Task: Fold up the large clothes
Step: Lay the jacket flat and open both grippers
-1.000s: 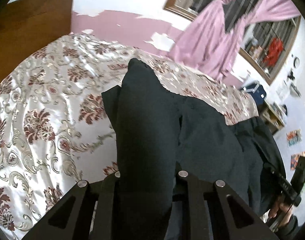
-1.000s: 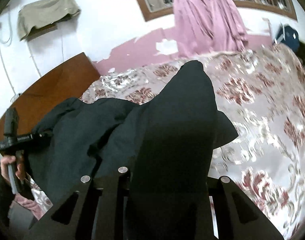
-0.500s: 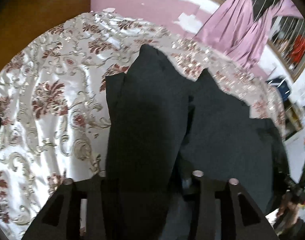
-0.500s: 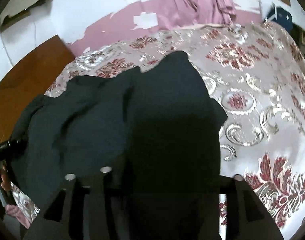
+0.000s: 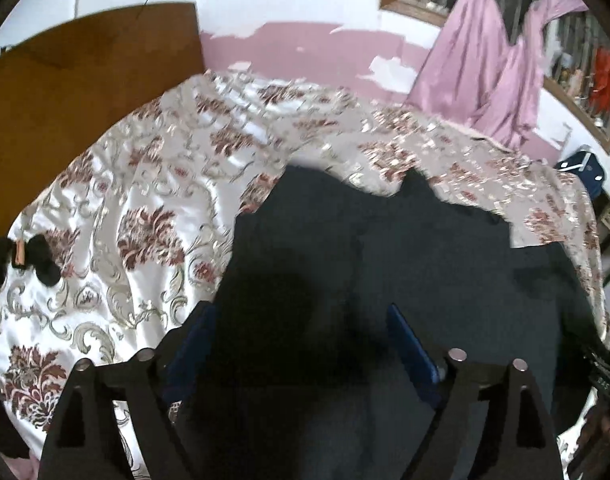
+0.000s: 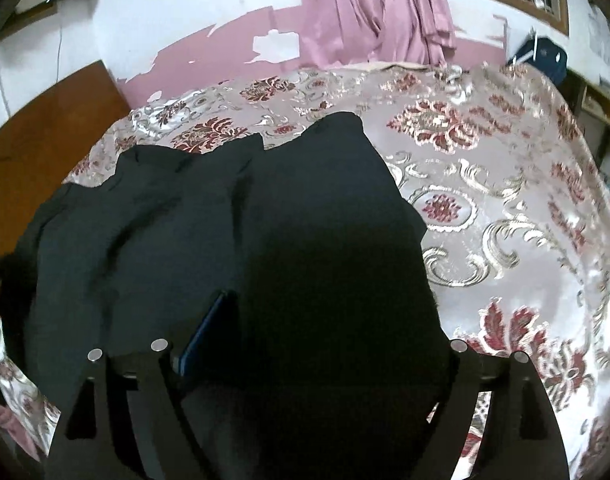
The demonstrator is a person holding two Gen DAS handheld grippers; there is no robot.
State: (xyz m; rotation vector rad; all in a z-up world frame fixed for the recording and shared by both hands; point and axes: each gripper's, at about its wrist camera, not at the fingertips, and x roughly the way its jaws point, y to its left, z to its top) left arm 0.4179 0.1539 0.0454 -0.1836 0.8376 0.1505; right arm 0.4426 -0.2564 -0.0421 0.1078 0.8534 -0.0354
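A large dark garment (image 5: pixel 385 240) lies spread on the bed's floral satin cover (image 5: pixel 145 200). My left gripper (image 5: pixel 301 332) hovers over the garment's near edge. Its jaws are opening, the blue pads (image 5: pixel 409 344) stand wide apart and bare, and the cloth lies loose between them. In the right wrist view the same garment (image 6: pixel 185 220) covers the left half of the cover (image 6: pixel 505 200). My right gripper (image 6: pixel 329 336) is also opening over it. Its left pad (image 6: pixel 209 328) shows bare, while dark cloth hides the right one.
A wooden headboard (image 5: pixel 65 80) stands behind the bed on the left. Pink curtains (image 5: pixel 485 60) hang at the window on the far wall. Small black items (image 5: pixel 37 256) lie at the bed's left edge. A blue bag (image 6: pixel 541 56) sits past the far right corner.
Both grippers went from shut on raised folds of the garment to wide open. The cloth dropped from the jaws and now lies flat on the bed. Both hands sank lower.
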